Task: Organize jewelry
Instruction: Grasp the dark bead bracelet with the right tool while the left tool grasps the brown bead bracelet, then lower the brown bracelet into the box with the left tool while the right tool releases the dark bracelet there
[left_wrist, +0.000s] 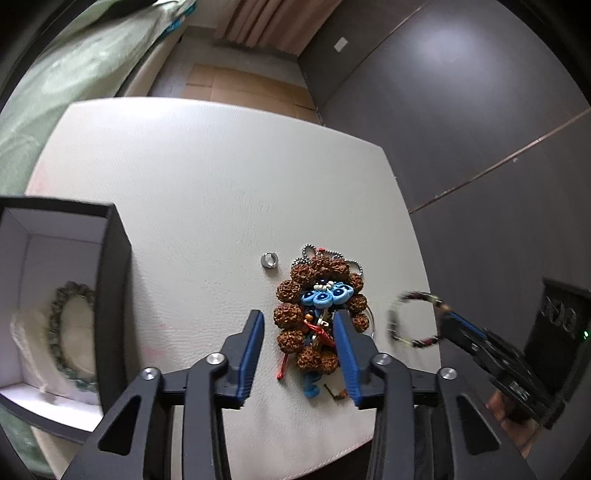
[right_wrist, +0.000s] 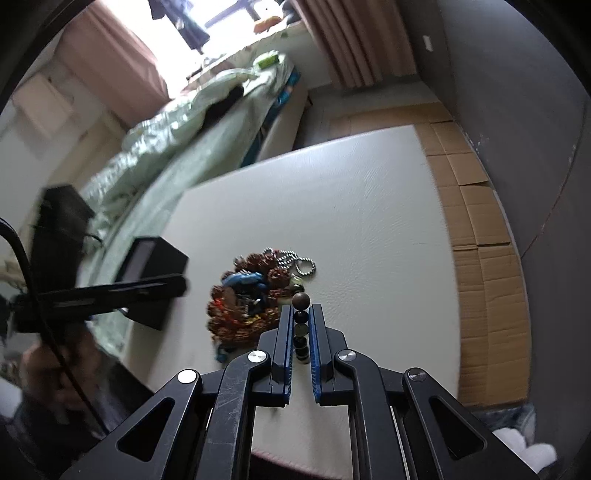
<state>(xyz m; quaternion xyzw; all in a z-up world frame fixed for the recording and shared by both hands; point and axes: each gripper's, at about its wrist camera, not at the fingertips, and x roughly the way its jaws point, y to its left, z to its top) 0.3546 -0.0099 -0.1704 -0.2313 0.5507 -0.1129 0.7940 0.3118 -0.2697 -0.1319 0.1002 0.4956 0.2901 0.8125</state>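
A beaded bracelet (right_wrist: 301, 325) of dark and brown round beads is pinched between the closed-in blue pads of the right gripper (right_wrist: 300, 314), its top brown bead poking out just past the fingertips. From the left wrist view the same bracelet (left_wrist: 415, 319) shows as a blurred loop hanging off the right gripper's (left_wrist: 448, 317) tips, over the right edge of the white table (left_wrist: 207, 177), apparently lifted clear of the surface, though the blur makes that hard to confirm.

Just left of it on the table lies a heap of jewelry (left_wrist: 319, 314): large knobbly brown seed beads, a blue knotted ornament, red cord and a silver ball chain at the far end. A small silver ring (left_wrist: 269, 261) lies on its own just beside the heap's far left corner, not touching it.

The left gripper (left_wrist: 299, 317) is held low over the near edge of the table, pointing forward, its jaws wide apart and holding nothing; the right finger overlaps the heap's near right side, the left finger stands over bare table.

At the table's left edge stands an open black box (left_wrist: 114, 280) with a white lining, and a grey-green bead bracelet (left_wrist: 64, 332) lies inside it. The right gripper reaches in from the right, angled toward the heap, with the person's hand (left_wrist: 513, 410) dimly visible behind it
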